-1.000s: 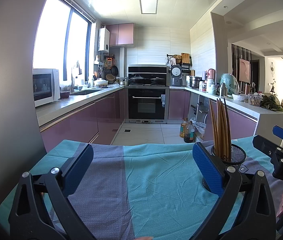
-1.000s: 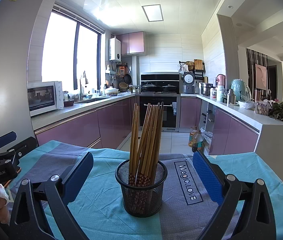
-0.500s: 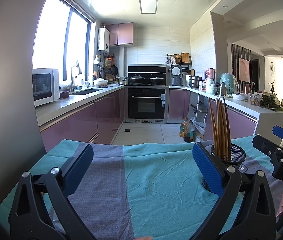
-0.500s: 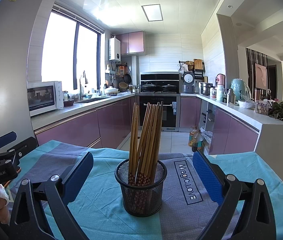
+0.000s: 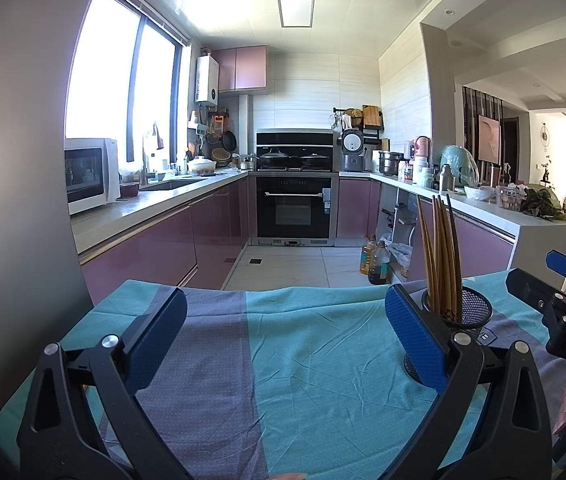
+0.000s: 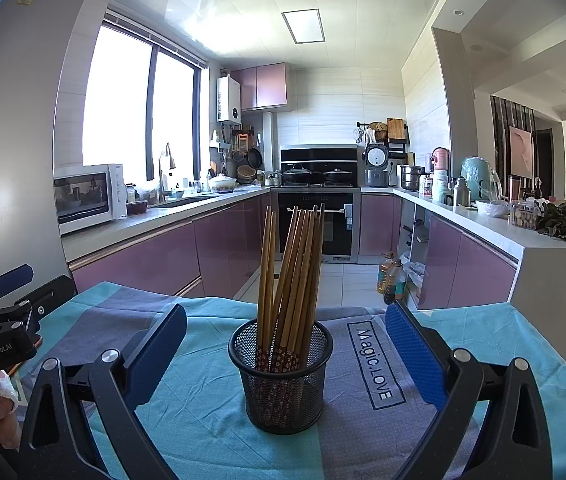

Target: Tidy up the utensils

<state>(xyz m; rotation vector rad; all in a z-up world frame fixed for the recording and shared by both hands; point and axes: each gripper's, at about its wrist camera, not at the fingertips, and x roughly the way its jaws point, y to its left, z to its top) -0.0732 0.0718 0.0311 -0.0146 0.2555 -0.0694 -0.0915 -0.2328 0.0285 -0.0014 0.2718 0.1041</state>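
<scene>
Right claw (image 6: 283,360) hangs spread wide, nothing in it, lined up dead on the mesh cup (image 6: 281,376) that stands upright on the cloth (image 6: 483,344) in the middle of the counter, closer to the near edge than the far one. The chopsticks (image 6: 289,276) stand in the cup, fanned and leaning, tips well above the rim. Left claw (image 5: 285,340) is just as wide and empty over bare cloth, with the cup off to its right behind its right finger.

The risk here: the cup looks light and top-heavy, so a finger clipping its rim or the leaning sticks could tip it and scatter the lot. The cloth is wrinkled and could slide under a push. A pinch on several sticks at once may drag extras out.

Against half a second ago, nothing shifts: both claws equally wide, cup and sticks in the same spot.
</scene>
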